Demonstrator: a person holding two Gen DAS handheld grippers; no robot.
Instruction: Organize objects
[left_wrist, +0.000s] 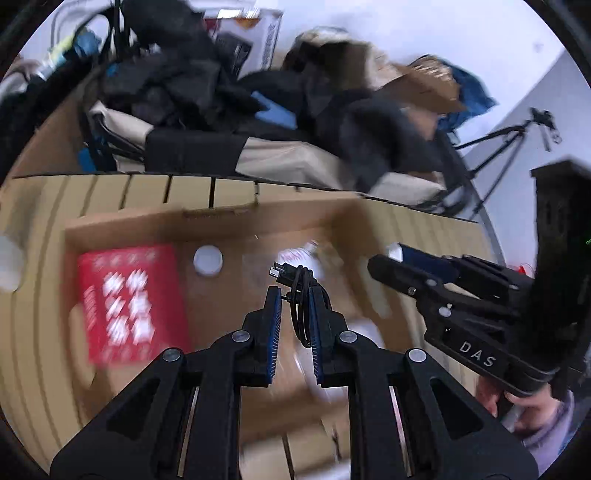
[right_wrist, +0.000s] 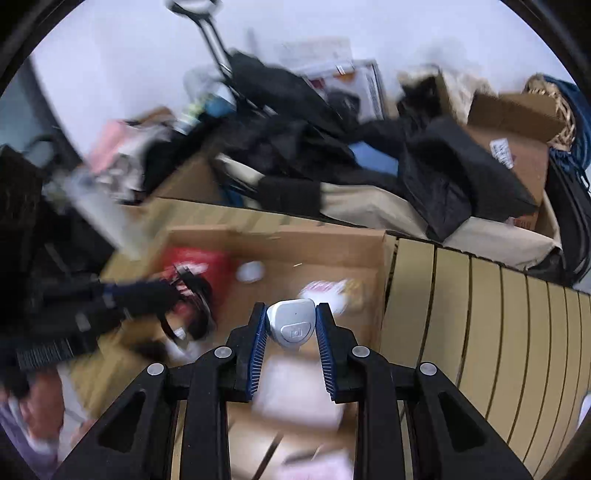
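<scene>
Cardboard box (left_wrist: 207, 225), open, is our landmark. Left gripper (left_wrist: 295, 299): fingers nearly closed on a coiled black cable (left_wrist: 301, 291), above the box's middle. Right gripper (right_wrist: 291, 321): fingers clamped on a grey clicker-like device (right_wrist: 291, 323), above the box's near side. We judge both loads mid-carry; next, lower and release beside the red packet (left_wrist: 129, 302).

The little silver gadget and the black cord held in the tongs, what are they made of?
The silver gadget looks like moulded plastic with a satin metallic finish: soft sheen, rounded edges, embossed button. The black cord seems rubbery plastic sheathing: glossy, bending in loops.
</scene>
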